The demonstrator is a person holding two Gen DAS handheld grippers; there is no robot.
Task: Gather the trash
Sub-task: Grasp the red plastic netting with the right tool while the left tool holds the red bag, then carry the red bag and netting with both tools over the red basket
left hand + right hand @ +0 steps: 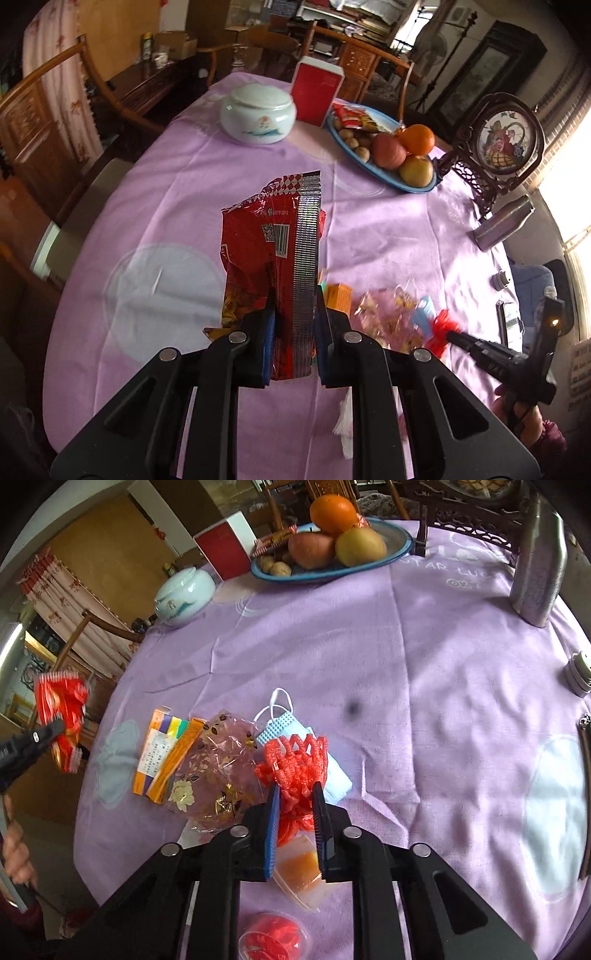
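Right claw (295, 794) clamps red foam net (293, 760) above face mask (334, 775).

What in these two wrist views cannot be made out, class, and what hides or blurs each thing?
- Left wrist view: the red snack bag's lower end, hidden between the left gripper's fingers.
- Right wrist view: the face mask's middle, covered by the red foam net in the right gripper.
- Right wrist view: the red-filled clear cup, cut off by the bottom edge.

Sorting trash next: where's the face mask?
In the right wrist view, the face mask lies on the tablecloth, partly under the red foam net, right of the cellophane.
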